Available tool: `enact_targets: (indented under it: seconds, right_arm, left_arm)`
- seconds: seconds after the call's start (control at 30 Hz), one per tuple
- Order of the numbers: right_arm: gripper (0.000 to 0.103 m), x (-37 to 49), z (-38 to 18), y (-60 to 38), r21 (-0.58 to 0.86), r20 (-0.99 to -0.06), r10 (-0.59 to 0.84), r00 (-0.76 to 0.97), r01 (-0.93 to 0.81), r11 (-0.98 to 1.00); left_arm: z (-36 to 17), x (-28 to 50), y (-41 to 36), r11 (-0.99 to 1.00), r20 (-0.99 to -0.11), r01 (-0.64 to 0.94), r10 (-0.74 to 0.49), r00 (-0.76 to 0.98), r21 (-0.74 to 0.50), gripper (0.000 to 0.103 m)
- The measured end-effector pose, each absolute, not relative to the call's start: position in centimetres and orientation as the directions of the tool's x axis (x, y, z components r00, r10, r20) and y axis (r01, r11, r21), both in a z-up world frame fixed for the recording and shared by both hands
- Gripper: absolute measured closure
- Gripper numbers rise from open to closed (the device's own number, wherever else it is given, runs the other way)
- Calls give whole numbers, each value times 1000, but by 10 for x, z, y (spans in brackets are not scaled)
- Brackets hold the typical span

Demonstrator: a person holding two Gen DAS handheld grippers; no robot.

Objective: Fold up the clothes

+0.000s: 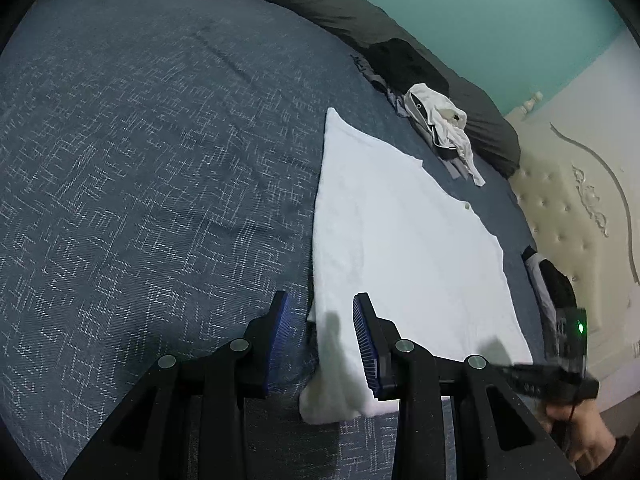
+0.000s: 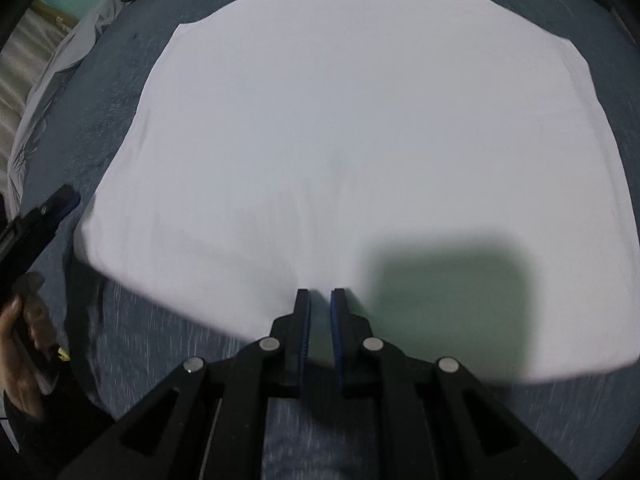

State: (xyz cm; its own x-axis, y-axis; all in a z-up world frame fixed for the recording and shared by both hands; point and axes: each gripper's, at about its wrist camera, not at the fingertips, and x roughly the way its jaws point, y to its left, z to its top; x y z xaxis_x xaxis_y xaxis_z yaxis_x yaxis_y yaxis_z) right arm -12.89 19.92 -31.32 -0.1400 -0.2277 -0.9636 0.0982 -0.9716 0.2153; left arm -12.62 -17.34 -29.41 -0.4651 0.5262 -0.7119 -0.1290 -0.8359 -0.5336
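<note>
Where shirt lies, clothes pile beyond

A home bedroom, it seems: a blue-covered bed against a tufted cream headboard.

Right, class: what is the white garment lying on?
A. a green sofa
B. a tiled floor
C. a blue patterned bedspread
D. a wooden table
C: the white garment lies spread flat on the blue patterned bedspread, which shows all round its edges.
</note>
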Motion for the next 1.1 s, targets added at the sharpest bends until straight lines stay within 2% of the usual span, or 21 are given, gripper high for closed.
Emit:
enact_targets:
  seconds: [0.13, 0.37, 0.53, 0.77, 1.1]
  right_arm:
    - [93, -109, -309, 196, 205, -973, -218, -75, 149, -967]
    - [93, -139, -277, 216, 228, -948, -234, -216, 50, -972]
    - [93, -170, -287, 222, 285, -935, -273, -228, -24, -958]
    - [93, -189, -318, 206, 215, -966, -214, -146, 5, -977]
    - [93, -116, -316, 203, 211, -975, -216, -58, 75, -975]
  left_arm:
    - [-293, -126, -172, -834, -709, -134, 530, -466, -535, 68]
    - [-293, -127, -176, -836, -711, -128, 525, -468, -533, 68]
    - [-290, -128, -180, -831, -703, -118, 529, -476, -544, 66]
    - [-288, -128, -180, -828, -699, -126, 533, -477, -546, 62]
    - [-289, -127, -182, -816, -691, -122, 549, -470, -565, 60]
